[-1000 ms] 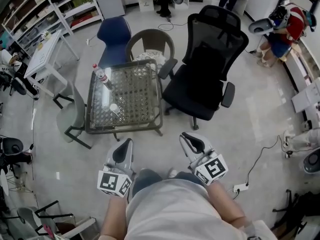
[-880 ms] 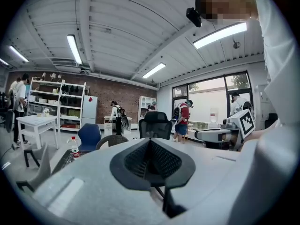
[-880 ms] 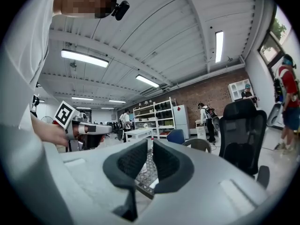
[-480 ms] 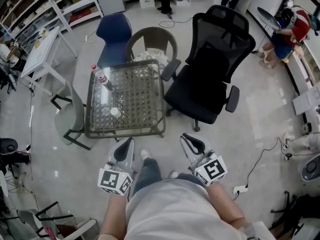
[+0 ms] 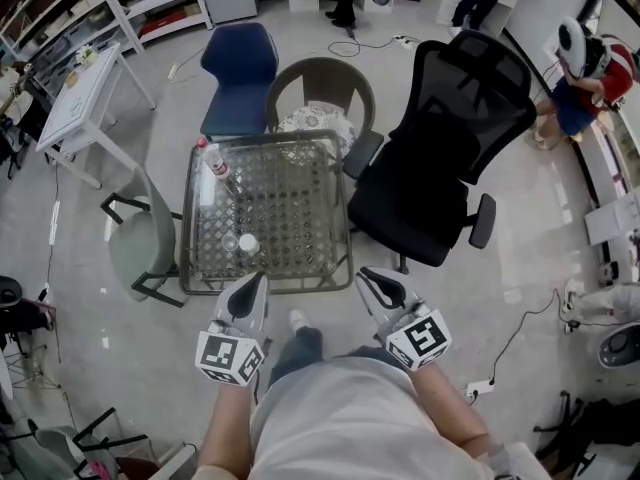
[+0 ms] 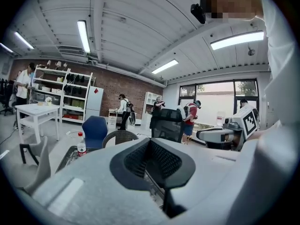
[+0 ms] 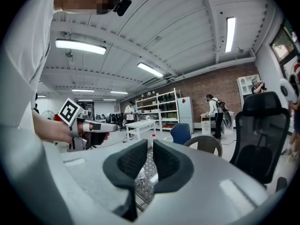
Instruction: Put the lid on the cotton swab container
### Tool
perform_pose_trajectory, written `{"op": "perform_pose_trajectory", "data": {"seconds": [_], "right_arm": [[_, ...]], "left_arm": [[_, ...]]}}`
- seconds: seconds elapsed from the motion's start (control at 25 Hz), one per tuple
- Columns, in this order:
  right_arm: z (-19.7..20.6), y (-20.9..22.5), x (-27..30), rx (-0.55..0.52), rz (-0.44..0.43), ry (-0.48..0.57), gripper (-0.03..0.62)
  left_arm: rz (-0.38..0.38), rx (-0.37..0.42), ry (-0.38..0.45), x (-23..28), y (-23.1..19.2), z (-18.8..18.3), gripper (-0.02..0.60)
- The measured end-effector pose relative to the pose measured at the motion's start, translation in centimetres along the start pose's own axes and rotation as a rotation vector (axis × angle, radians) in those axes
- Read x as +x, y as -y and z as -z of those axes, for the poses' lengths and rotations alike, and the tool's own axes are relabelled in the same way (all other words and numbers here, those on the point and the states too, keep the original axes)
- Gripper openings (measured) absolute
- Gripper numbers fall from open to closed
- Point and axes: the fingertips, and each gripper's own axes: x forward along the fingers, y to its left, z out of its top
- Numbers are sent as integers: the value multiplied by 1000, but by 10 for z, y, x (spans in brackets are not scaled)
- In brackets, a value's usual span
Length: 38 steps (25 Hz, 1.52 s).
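Hovering beside the square glass-topped wicker table (image 5: 290, 208), the grey left gripper (image 5: 252, 283) is closed empty, the grey right gripper (image 5: 375, 280) slightly parted, empty.

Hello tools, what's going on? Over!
Left tool shut, empty. Right tool slightly open, empty. Swab container on glass table, untouched. Nothing in the way.

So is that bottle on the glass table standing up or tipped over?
Standing up. In the left gripper view the bottle rises straight from the glass table, with its red cap on top.
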Motion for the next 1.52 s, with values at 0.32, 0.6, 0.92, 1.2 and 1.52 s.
{"op": "perform_pose_trajectory", "data": {"seconds": [0.32, 0.6, 0.92, 1.2, 1.52], "right_arm": [[-2, -5, 83, 15, -4, -37, 40], [-4, -28, 155, -37, -56, -82, 40], [9, -45, 201, -78, -139, -169, 40], [44, -53, 234, -98, -246, -263, 40], [93, -48, 274, -116, -390, -363, 40]], "left_arm": [[-11, -16, -16, 14, -84, -7, 8], [-48, -48, -28, 5, -156, -7, 8], [-123, -120, -74, -12, -205, 19, 9], [-187, -177, -135, -12, -220, 47, 9], [-283, -242, -201, 3, -240, 76, 9]]}}
